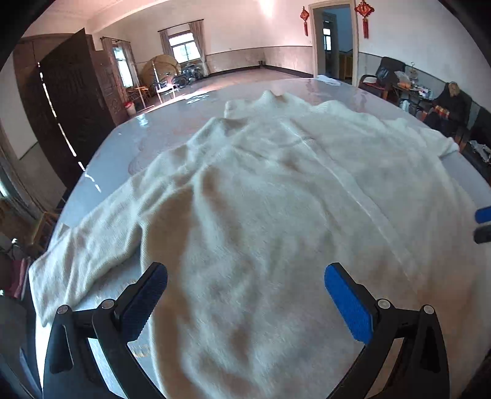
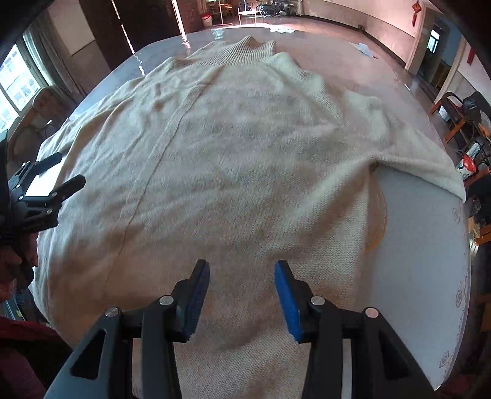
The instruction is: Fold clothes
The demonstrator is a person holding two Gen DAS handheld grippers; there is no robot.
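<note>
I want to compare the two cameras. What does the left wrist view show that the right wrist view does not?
Only the left wrist view shows the sweater's left sleeve lying flat on the table, and the red hanging ornaments beside a doorway.

Only the right wrist view shows the right sleeve draped over the table edge, and the whole left gripper held in a hand.

Both show the cream sweater spread over the pale table, collar at the far end, and open fingers with nothing between them.

Daylight from the windows (image 1: pixel 184 46) far left, room fairly bright. Glare streaks on the glossy table (image 1: pixel 147 122). Heavy fisheye bend, black corners. Sweater (image 2: pixel 239 159) soft and blurred near my fingers; soft shadows in folds.
</note>
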